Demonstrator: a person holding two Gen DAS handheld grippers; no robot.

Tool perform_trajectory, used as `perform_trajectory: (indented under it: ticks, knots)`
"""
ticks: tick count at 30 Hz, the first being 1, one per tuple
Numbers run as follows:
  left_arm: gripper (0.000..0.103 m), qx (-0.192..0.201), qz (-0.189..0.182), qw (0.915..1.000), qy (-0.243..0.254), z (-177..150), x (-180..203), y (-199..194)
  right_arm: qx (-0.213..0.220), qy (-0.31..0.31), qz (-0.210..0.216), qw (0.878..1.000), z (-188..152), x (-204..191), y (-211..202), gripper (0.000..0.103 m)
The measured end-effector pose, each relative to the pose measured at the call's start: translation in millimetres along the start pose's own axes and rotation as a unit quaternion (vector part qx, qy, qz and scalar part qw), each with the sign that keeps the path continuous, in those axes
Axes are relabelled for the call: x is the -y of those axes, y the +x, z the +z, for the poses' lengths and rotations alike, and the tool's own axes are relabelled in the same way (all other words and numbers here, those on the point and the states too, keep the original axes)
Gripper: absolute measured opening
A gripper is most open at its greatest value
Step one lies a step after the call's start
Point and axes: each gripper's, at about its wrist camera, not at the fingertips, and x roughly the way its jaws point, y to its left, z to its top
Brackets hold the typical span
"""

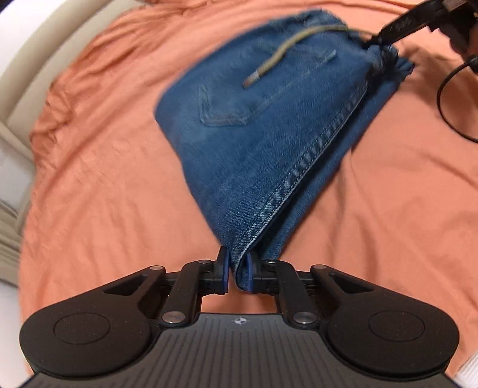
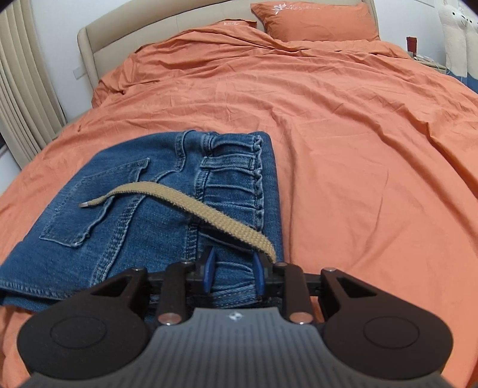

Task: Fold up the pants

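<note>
Blue denim pants (image 1: 269,119) lie folded in a compact bundle on the orange bed cover, back pocket up, with a tan drawstring (image 1: 280,50) across them. My left gripper (image 1: 237,273) is shut on the hem corner of the bundle. My right gripper (image 2: 233,274) is shut on the gathered waistband end of the pants (image 2: 149,215); it also shows in the left wrist view (image 1: 385,56) at the far corner. The tan drawstring (image 2: 179,197) trails over the right gripper's right finger.
The orange bed cover (image 2: 358,149) spreads wide to the right and beyond the pants. Orange pillows (image 2: 316,18) and a beige headboard (image 2: 98,44) stand at the far end. A black cable (image 1: 448,98) loops at the right. A nightstand with plush toys (image 2: 454,32) is far right.
</note>
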Motion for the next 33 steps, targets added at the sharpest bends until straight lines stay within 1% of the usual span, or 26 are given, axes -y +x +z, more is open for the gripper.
perform_trajectory:
  ticks: [2, 6, 9, 12, 13, 15, 16, 19, 20, 23, 25, 26, 27, 31, 33]
  knots:
    - [0.011, -0.003, -0.009, 0.9996, -0.026, -6.2, 2.0, 8.8, -0.001, 0.001, 0.001, 1.0, -1.1, 1.8, 0.9, 0.021]
    - [0.011, -0.006, -0.01, 0.9992, -0.038, -7.6, 4.9, 11.9, -0.006, -0.002, -0.003, 1.0, -3.5, 2.4, 6.6, 0.021]
    - [0.012, -0.008, -0.024, 0.9982, -0.055, -5.7, -1.9, 9.9, -0.008, -0.018, -0.012, 1.0, -2.4, -1.4, 11.1, 0.022]
    - [0.018, -0.009, -0.033, 0.9972, -0.066, -3.9, -10.5, 6.2, -0.008, -0.018, -0.015, 1.0, 0.2, -2.3, 9.8, 0.022]
    - [0.022, -0.008, -0.031, 0.9973, -0.066, -3.8, -13.7, 4.8, -0.007, -0.017, -0.015, 1.0, 0.4, -2.2, 8.8, 0.022]
    - [0.027, -0.007, -0.027, 0.998, -0.056, -7.3, -12.0, -0.1, 0.0, -0.017, -0.019, 1.0, -0.6, -2.8, 4.9, 0.027]
    - [0.03, -0.004, -0.023, 0.9984, -0.052, -8.2, -11.8, -4.7, 0.004, -0.017, -0.018, 1.0, -1.0, -3.0, 2.6, 0.028]
    - [0.033, 0.0, -0.016, 0.9985, -0.053, -12.6, -12.8, -19.6, 0.018, -0.032, -0.025, 0.999, -1.9, -7.9, -8.5, 0.029]
    - [0.035, 0.003, -0.015, 0.9985, -0.053, -13.0, -14.5, -24.3, 0.022, -0.036, -0.028, 0.999, -1.3, -9.6, -13.1, 0.03]
    - [0.039, 0.017, -0.008, 0.999, -0.041, -11.3, -17.3, -38.2, 0.031, -0.043, -0.038, 0.998, 1.3, -14.1, -27.5, 0.037]
    - [0.042, 0.027, -0.003, 0.999, -0.035, -9.2, -19.3, -47.8, 0.03, -0.048, -0.033, 0.998, 4.7, -16.1, -36.4, 0.039]
    - [0.043, 0.034, -0.001, 0.9988, -0.035, -7.9, -21.1, -51.7, 0.029, -0.049, -0.032, 0.998, 6.0, -16.9, -40.8, 0.042]
    - [0.044, 0.04, 0.002, 0.9986, -0.035, -6.2, -22.8, -55.4, 0.029, -0.051, -0.031, 0.998, 7.7, -17.0, -44.9, 0.047]
    - [0.046, 0.056, 0.008, 0.998, -0.027, 5.0, -34.5, -56.0, 0.021, -0.051, -0.026, 0.998, 19.1, -18.6, -60.3, 0.052]
    - [0.046, 0.067, 0.014, 0.9973, -0.026, 10.6, -39.5, -58.5, 0.016, -0.056, -0.022, 0.998, 26.1, -19.7, -65.7, 0.058]
